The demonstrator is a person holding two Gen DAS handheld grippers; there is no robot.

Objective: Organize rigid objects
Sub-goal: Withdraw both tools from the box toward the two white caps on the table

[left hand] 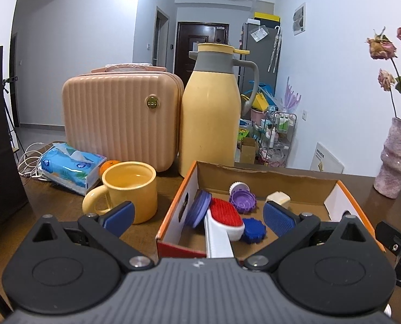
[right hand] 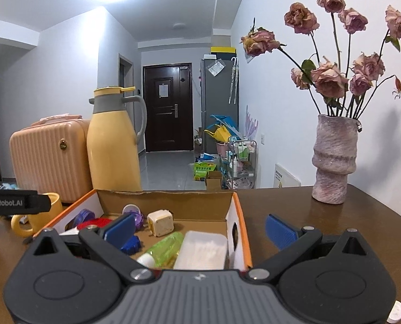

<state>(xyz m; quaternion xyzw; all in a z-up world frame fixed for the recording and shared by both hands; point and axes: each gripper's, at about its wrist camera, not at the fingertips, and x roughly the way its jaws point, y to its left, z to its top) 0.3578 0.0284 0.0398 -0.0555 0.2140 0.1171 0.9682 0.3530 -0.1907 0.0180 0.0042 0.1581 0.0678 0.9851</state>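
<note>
With both my left gripper [left hand: 199, 217] and right gripper [right hand: 200, 229] spread apart and empty, the small items — brush [left hand: 225, 217], caps, green bottle [right hand: 165, 247] — sit in the cardboard box [left hand: 254, 174] at lower centre, so sorting looks nearly done.

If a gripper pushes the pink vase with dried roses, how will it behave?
The pink vase probably tips easily: its foot is narrower than its body, and the dried roses rise tall above it. It looks like rough ceramic, so likely heavy and breakable.

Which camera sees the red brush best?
The left wrist view: the red brush lies whole in the box, bristles and white handle clear. In the right wrist view only a red sliver peeks out behind a gripper finger.
</note>
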